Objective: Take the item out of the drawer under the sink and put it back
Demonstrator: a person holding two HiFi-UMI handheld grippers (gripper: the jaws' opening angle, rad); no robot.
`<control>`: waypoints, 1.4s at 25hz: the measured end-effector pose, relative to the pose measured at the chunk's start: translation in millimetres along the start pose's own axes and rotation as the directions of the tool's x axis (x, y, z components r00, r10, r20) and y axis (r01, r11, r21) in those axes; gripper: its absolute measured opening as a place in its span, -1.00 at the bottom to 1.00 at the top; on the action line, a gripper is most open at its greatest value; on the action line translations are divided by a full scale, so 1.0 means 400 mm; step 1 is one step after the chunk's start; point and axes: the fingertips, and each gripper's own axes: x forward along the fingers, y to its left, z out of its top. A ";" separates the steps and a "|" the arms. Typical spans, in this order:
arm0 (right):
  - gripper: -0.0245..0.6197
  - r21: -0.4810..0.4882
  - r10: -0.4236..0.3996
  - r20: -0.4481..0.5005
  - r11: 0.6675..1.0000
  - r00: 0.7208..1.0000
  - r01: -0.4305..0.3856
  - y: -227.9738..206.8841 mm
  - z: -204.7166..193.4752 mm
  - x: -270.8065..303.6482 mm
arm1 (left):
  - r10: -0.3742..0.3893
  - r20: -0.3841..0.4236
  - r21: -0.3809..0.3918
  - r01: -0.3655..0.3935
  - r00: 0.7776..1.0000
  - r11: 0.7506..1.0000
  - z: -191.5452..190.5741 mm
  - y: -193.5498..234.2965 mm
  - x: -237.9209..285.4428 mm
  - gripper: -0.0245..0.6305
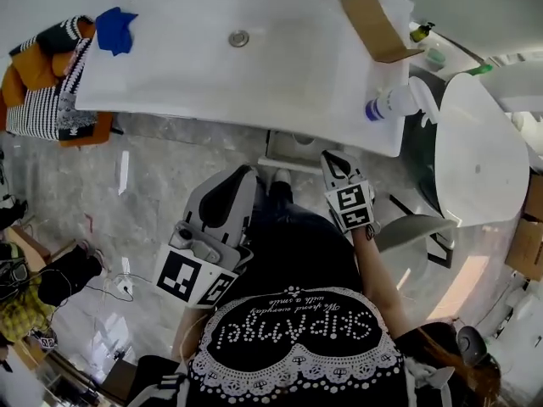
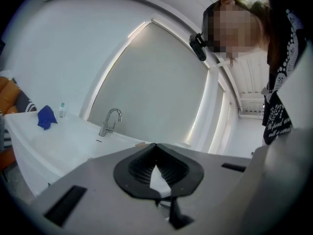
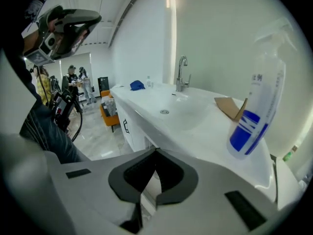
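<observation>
With left gripper (image 2: 155,144) and right gripper (image 3: 156,150) closed on nothing, the white blue-labelled plastic spray bottle (image 3: 259,111) stood at the worktop's (image 1: 153,75) right front corner is judged light, slippery, best gripped mid-body.

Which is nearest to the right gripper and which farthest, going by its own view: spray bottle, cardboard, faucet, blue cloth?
1. Spray bottle: close, at the right.
2. Cardboard: just behind the bottle, right of centre.
3. Faucet: middle, farther back.
4. Blue cloth: far left end of the counter.
</observation>
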 end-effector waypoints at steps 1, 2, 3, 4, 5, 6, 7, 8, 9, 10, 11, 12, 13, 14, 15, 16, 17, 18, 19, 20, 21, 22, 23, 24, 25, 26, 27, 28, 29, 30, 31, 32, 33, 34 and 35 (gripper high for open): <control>-0.87 0.003 -0.008 0.011 1.000 1.000 0.007 -0.004 0.007 -0.012 | -0.003 0.004 0.001 0.003 1.000 1.000 0.004 -0.004 0.003 -0.92; -0.87 0.006 -0.015 0.023 1.000 1.000 0.015 -0.008 0.015 -0.024 | -0.006 0.007 0.004 0.006 1.000 1.000 0.007 -0.009 0.004 -0.92; -0.87 0.008 -0.025 0.037 1.000 0.999 0.025 -0.012 0.024 -0.035 | -0.011 0.008 0.008 0.011 1.000 1.000 0.009 -0.013 0.006 -0.92; -0.87 0.012 -0.036 0.050 0.999 0.998 0.036 -0.017 0.034 -0.046 | -0.017 0.008 0.014 0.017 1.000 1.000 0.011 -0.017 0.007 -0.92; -0.87 0.020 -0.047 0.064 0.999 0.997 0.046 -0.021 0.045 -0.056 | -0.022 0.006 0.020 0.022 1.000 1.000 0.012 -0.019 0.008 -0.92; -0.87 0.032 -0.057 0.080 0.998 0.995 0.054 -0.025 0.058 -0.064 | -0.026 0.005 0.024 0.026 1.000 0.999 0.012 -0.019 0.008 -0.92; -0.87 0.048 -0.065 0.098 0.997 0.993 0.061 -0.028 0.073 -0.072 | -0.028 0.004 0.026 0.028 1.000 0.999 0.012 -0.018 0.009 -0.92; -0.87 0.061 -0.072 0.115 0.996 0.991 0.065 -0.030 0.087 -0.080 | -0.029 0.003 0.024 0.029 1.000 0.999 0.012 -0.017 0.009 -0.92; -0.87 0.068 -0.078 0.130 0.995 0.988 0.070 -0.031 0.100 -0.088 | -0.031 0.001 0.021 0.031 1.000 0.999 0.011 -0.017 0.009 -0.92; -0.87 0.067 -0.084 0.143 0.995 0.986 0.075 -0.031 0.112 -0.097 | -0.034 0.000 0.022 0.034 0.999 0.999 0.010 -0.018 0.009 -0.92; -0.87 0.062 -0.090 0.155 0.995 0.984 0.081 -0.031 0.123 -0.107 | -0.039 0.000 0.026 0.039 0.999 0.999 0.011 -0.021 0.010 -0.92; -0.87 0.055 -0.095 0.167 0.995 0.981 0.086 -0.032 0.134 -0.117 | -0.046 0.002 0.032 0.046 0.999 0.998 0.012 -0.025 0.012 -0.92; -0.87 0.051 -0.100 0.180 0.994 0.979 0.092 -0.034 0.143 -0.129 | -0.053 0.005 0.039 0.052 0.999 0.998 0.014 -0.030 0.014 -0.92; -0.87 0.055 -0.105 0.193 0.994 0.976 0.096 -0.036 0.152 -0.140 | -0.058 0.008 0.042 0.058 0.998 0.997 0.016 -0.035 0.016 -0.92; -0.87 0.066 -0.111 0.208 0.993 0.972 0.099 -0.039 0.160 -0.151 | -0.063 0.010 0.041 0.063 0.998 0.997 0.016 -0.039 0.018 -0.92; -0.87 0.086 -0.117 0.225 0.991 0.967 0.099 -0.043 0.168 -0.163 | -0.069 0.012 0.040 0.068 0.998 0.997 0.016 -0.044 0.020 -0.92; -0.87 0.111 -0.123 0.243 0.989 0.962 0.098 -0.048 0.177 -0.175 | -0.075 0.014 0.042 0.074 0.997 0.996 0.015 -0.048 0.022 -0.92; -0.87 0.136 -0.130 0.262 0.986 0.956 0.097 -0.053 0.185 -0.188 | -0.082 0.017 0.047 0.081 0.997 0.996 0.015 -0.052 0.023 -0.92; -0.87 0.159 -0.137 0.280 0.983 0.950 0.095 -0.058 0.195 -0.201 | -0.088 0.019 0.053 0.087 0.996 0.995 0.015 -0.057 0.024 -0.92; -0.87 0.180 -0.145 0.298 0.979 0.943 0.093 -0.063 0.206 -0.216 | -0.094 0.019 0.060 0.093 0.995 0.994 0.014 -0.061 0.025 -0.92; -0.87 0.195 -0.151 0.316 0.976 0.937 0.092 -0.066 0.217 -0.232 | -0.099 0.018 0.064 0.098 0.995 0.993 0.012 -0.066 0.024 -0.92; -0.87 0.202 -0.156 0.331 0.975 0.931 0.091 -0.068 0.228 -0.247 | -0.103 0.018 0.067 0.102 0.995 0.993 0.010 -0.070 0.023 -0.92; -0.87 0.200 -0.158 0.344 0.975 0.926 0.092 -0.067 0.237 -0.260 | -0.105 0.018 0.068 0.103 0.994 0.992 0.009 -0.073 0.022 -0.92; -0.87 0.194 -0.158 0.356 0.977 0.921 0.093 -0.065 0.247 -0.273 | -0.104 0.020 0.066 0.103 0.994 0.993 0.008 -0.075 0.022 -0.92; -0.87 0.189 -0.158 0.371 0.978 0.915 0.092 -0.062 0.258 -0.285 | -0.102 0.025 0.059 0.100 0.994 0.993 0.010 -0.078 0.023 -0.92; -0.87 0.187 -0.158 0.387 0.978 0.909 0.090 -0.059 0.270 -0.297 | -0.099 0.032 0.052 0.097 0.995 0.994 0.014 -0.081 0.024 -0.92; -0.87 0.187 -0.158 0.402 0.978 0.902 0.088 -0.056 0.281 -0.310 | -0.097 0.037 0.046 0.095 0.995 0.994 0.016 -0.084 0.025 -0.92; -0.87 0.187 -0.159 0.416 0.978 0.896 0.087 -0.053 0.293 -0.322 | -0.098 0.038 0.045 0.096 0.994 0.994 0.017 -0.086 0.025 -0.92; -0.87 0.187 -0.162 0.427 0.978 0.890 0.088 -0.049 0.304 -0.335 | -0.100 0.038 0.046 0.099 0.994 0.994 0.017 -0.088 0.024 -0.92; -0.87 0.187 -0.164 0.436 0.978 0.885 0.090 -0.045 0.315 -0.347 | -0.104 0.038 0.049 0.102 0.994 0.994 0.018 -0.090 0.023 -0.92; -0.87 0.186 -0.168 0.444 0.978 0.880 0.092 -0.042 0.325 -0.359 | -0.106 0.040 0.051 0.104 0.994 0.993 0.019 -0.091 0.022 -0.92; -0.87 0.184 -0.170 0.452 0.978 0.876 0.094 -0.038 0.334 -0.369 | -0.109 0.041 0.054 0.106 0.993 0.993 0.020 -0.093 0.020 -0.92; -0.87 0.179 -0.169 0.461 0.979 0.871 0.095 -0.035 0.340 -0.378 | -0.110 0.042 0.055 0.108 0.993 0.993 0.021 -0.094 0.019 -0.92; -0.87 0.172 -0.166 0.472 0.981 0.866 0.095 -0.031 0.344 -0.387 | -0.112 0.043 0.057 0.109 0.993 0.992 0.022 -0.095 0.018 -0.92; -0.87 0.164 -0.165 0.484 0.982 0.859 0.096 -0.027 0.350 -0.397 | -0.113 0.042 0.058 0.111 0.993 0.992 0.021 -0.096 0.017 -0.92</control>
